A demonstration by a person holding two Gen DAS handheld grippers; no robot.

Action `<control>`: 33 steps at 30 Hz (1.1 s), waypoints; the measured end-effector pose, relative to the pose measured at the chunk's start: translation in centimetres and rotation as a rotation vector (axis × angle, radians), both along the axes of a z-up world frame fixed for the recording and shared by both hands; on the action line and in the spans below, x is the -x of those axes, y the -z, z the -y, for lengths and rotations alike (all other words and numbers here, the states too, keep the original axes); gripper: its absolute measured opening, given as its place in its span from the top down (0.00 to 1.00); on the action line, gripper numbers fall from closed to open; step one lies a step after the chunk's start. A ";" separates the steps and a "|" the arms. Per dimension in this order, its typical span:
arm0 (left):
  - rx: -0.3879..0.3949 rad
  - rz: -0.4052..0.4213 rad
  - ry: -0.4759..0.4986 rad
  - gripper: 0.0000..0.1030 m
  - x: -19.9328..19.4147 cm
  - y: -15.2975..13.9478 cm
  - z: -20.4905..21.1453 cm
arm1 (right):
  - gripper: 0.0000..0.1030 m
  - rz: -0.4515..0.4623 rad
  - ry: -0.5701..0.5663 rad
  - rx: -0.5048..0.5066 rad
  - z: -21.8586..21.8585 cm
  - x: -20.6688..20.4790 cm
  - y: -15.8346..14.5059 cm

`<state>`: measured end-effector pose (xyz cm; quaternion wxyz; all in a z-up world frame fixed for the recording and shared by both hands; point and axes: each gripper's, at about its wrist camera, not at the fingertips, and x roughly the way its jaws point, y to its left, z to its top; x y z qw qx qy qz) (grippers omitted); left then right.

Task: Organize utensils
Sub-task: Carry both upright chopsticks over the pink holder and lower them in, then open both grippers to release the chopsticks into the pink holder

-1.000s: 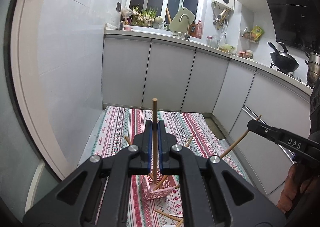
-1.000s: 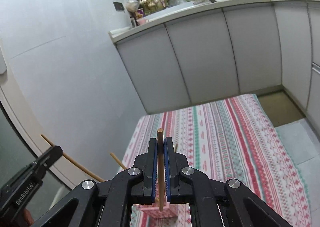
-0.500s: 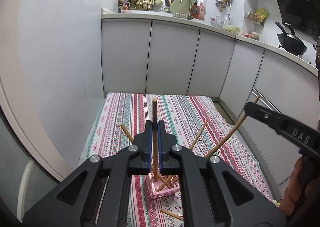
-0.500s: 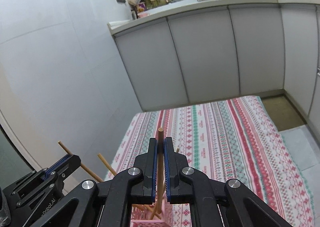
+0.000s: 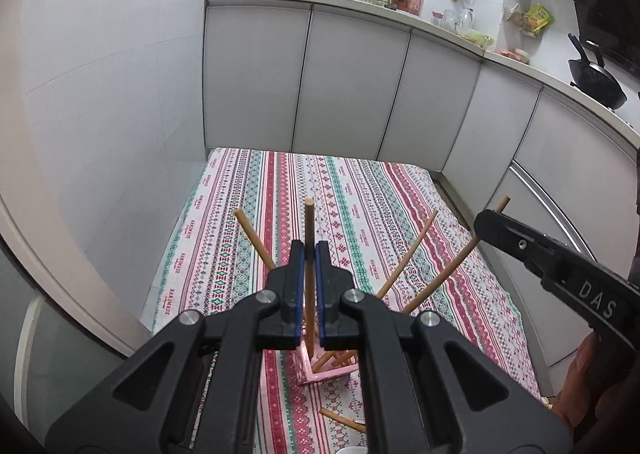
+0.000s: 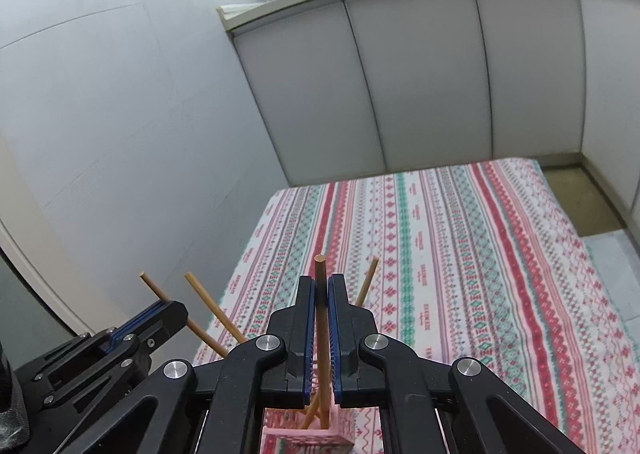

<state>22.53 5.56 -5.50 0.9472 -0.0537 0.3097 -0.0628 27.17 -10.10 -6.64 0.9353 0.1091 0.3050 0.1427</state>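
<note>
A pink slotted holder (image 5: 328, 368) stands on the striped cloth (image 5: 360, 214) and holds several wooden chopsticks that lean outward. My left gripper (image 5: 309, 254) is shut on an upright chopstick (image 5: 309, 238) whose lower end reaches into the holder. My right gripper (image 6: 320, 290) is shut on another chopstick (image 6: 320, 278) with its lower end in the holder (image 6: 308, 436). The right gripper also shows in the left wrist view (image 5: 492, 224), and the left gripper in the right wrist view (image 6: 168, 312). Both sit just above the holder.
Loose chopsticks (image 5: 340, 419) lie on the cloth in front of the holder. Grey kitchen cabinets (image 5: 340, 86) run along the back and right. A white wall (image 5: 100, 94) borders the cloth on the left.
Both grippers have lowered toward the pink holder and tilted downward with their chopsticks. The chopstick ends have gone into the holder. The two grippers have come closer together.
</note>
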 end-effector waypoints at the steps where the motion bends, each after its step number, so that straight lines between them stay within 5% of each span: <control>1: -0.002 0.001 0.001 0.95 0.1 0.0 0.1 | 0.95 -0.004 -0.001 -0.004 0.0 0.0 0.1; 13: 0.026 0.006 0.007 0.77 0.7 -0.7 -0.1 | 0.89 -0.036 -0.014 -0.064 0.6 -0.2 -0.2; 22: 0.059 0.028 0.018 0.65 2.2 -2.1 -0.9 | 0.69 0.002 -0.031 -0.088 1.3 2.0 -2.7; 33: 0.014 -0.012 0.034 0.25 4.5 -1.9 -1.3 | 0.46 -0.071 0.005 -0.025 4.0 5.2 -3.1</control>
